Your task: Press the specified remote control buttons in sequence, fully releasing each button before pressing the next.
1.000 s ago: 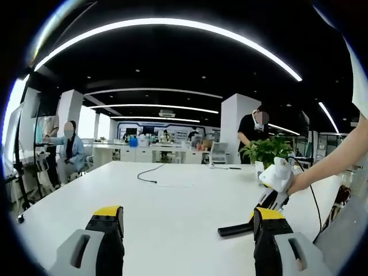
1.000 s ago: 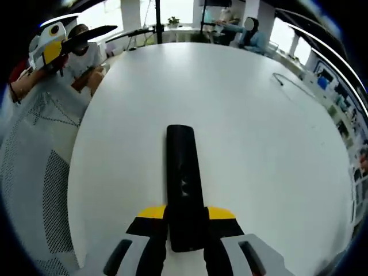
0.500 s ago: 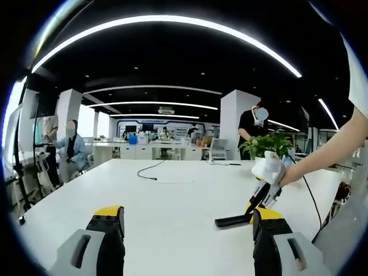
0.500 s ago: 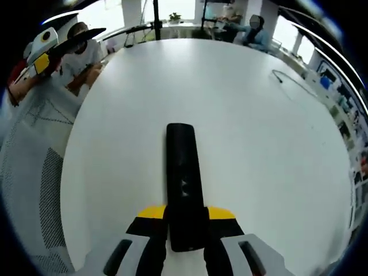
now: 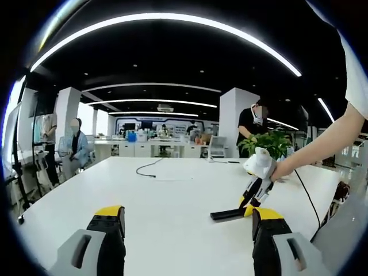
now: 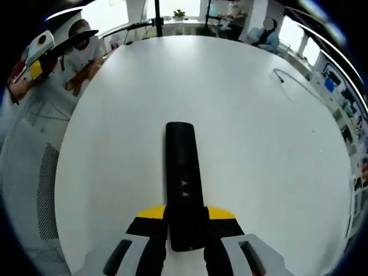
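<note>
Since a second ago the long black plastic remote control [image 6: 184, 184] has been lifted at its far end: in the left gripper view it hangs tilted above the desk in the right gripper [image 5: 253, 192], where before it lay lower and nearer that view's right finger, while in the right gripper view it sits between the fingers exactly as it did. The right gripper [image 6: 185, 221] pinches it across its narrow sides near the near end, the yellow-tipped fingers [image 6: 150, 221] closed against both edges and most of the body reaching forward, free. It looks light and stiff, a smooth hard shell that could slip or pivot if pushed near the free end, so holding it by the sides low down seems sound as long as the button face stays uncovered; small marks show mid-body, too small to read. The left gripper [image 5: 190, 241] has its fingers spread wide apart and holds nothing, aimed across the desk. The broad white smooth desk [image 6: 241, 115] is flat and glossy, giving little grip to anything laid on it; a thin dark cable [image 5: 146, 168] lies well beyond. Around it is an open office with curved ceiling light strips [image 5: 172, 23], white columns, a green potted plant [image 5: 267, 144] and several people at distant desks.
</note>
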A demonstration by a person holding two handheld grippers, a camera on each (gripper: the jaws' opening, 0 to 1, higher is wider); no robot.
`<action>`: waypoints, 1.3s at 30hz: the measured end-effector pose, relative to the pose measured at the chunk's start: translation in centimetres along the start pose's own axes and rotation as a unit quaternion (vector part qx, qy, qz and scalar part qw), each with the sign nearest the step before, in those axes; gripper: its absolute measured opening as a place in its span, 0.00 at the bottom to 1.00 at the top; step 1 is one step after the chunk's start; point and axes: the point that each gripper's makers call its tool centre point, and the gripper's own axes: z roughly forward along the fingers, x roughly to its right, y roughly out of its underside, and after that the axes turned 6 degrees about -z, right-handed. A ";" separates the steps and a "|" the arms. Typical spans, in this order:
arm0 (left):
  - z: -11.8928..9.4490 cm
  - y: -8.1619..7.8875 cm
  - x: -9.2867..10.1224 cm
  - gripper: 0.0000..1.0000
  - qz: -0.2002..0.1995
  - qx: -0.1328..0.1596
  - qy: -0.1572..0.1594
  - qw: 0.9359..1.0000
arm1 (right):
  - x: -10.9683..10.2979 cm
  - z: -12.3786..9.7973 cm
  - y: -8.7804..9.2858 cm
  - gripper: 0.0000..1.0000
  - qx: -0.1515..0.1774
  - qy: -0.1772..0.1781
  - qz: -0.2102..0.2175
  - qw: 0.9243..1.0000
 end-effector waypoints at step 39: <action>0.2 1.0 -0.2 0.93 0.009 -0.030 0.005 1.000 | 3.5 0.3 -0.4 0.21 -0.031 -0.006 0.000 0.999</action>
